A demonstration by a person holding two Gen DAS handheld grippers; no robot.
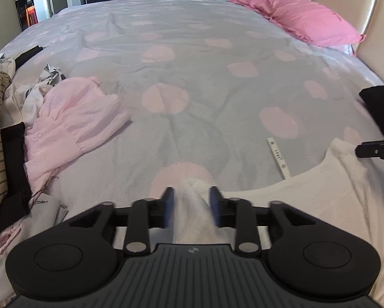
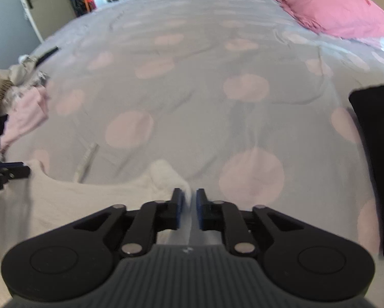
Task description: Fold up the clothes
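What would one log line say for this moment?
task: fold clothes | left gripper: open, white top strap between jaws | right gripper: open around other strap | top flat on bed

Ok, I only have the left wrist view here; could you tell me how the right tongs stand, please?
Observer: The right tongs stand narrowly apart at a shoulder of the white top, with white cloth showing between them.
Operator: Is anything to their right?
Observer: A black garment runs down the bed's edge, with bare bedspread between it and the top.
Operator: And beyond the bed?
Observer: A door with a dark handle, far left.
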